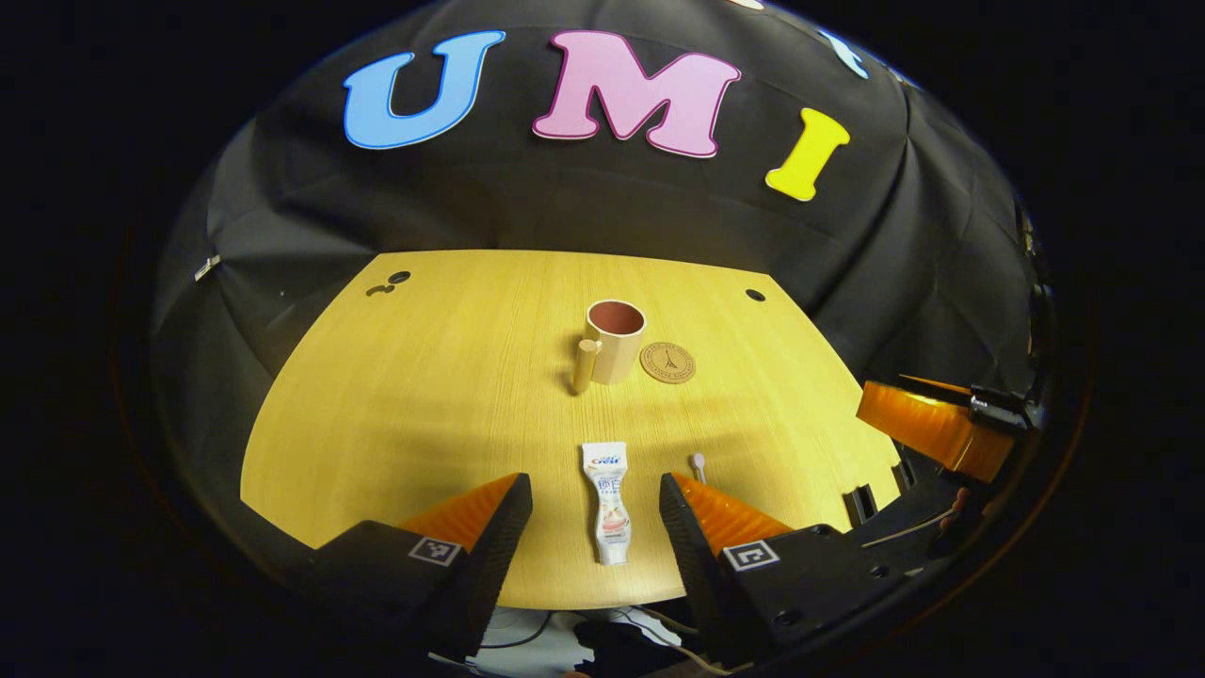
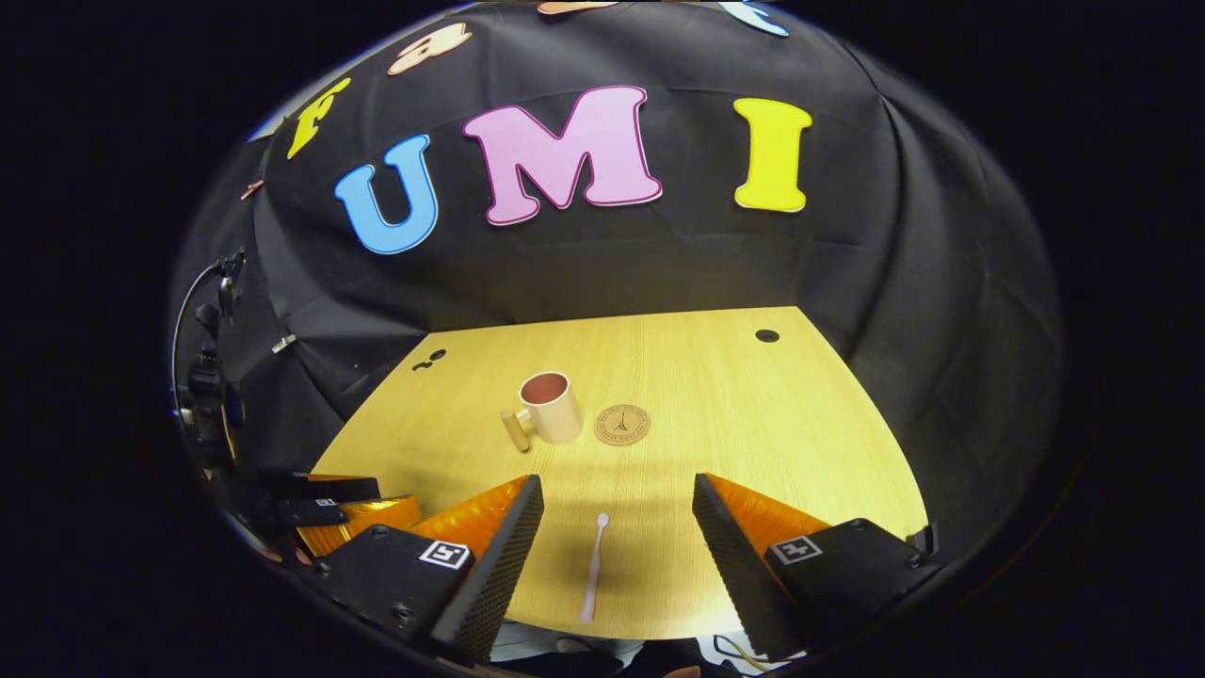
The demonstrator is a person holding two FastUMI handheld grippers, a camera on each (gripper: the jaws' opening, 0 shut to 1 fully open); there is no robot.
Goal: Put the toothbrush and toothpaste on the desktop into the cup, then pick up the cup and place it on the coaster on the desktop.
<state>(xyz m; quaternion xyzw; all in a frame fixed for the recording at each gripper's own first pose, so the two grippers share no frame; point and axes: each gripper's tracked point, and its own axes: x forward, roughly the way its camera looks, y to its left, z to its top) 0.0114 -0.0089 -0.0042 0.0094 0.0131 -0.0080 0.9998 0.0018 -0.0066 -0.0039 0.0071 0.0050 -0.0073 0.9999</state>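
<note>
A white toothpaste tube (image 1: 607, 502) lies on the wooden desktop (image 1: 424, 395) near its front edge, straight ahead between the fingers of my open left gripper (image 1: 595, 504), which hovers above it. The head of a pale toothbrush (image 1: 698, 461) pokes out beside the left gripper's right finger. In the right gripper view the whole toothbrush (image 2: 595, 566) lies lengthwise between the fingers of my open right gripper (image 2: 617, 508). A beige cup (image 1: 612, 341) (image 2: 552, 408) with a handle on its left stands upright mid-table. A round brown coaster (image 1: 667, 362) (image 2: 621, 424) lies just right of it.
The desktop has small dark holes near its back corners (image 1: 755, 295) (image 2: 767, 335). Black cloth walls close the booth behind and at both sides. The other gripper shows at the right edge of the left gripper view (image 1: 941, 424) and at the lower left of the right gripper view (image 2: 329, 504).
</note>
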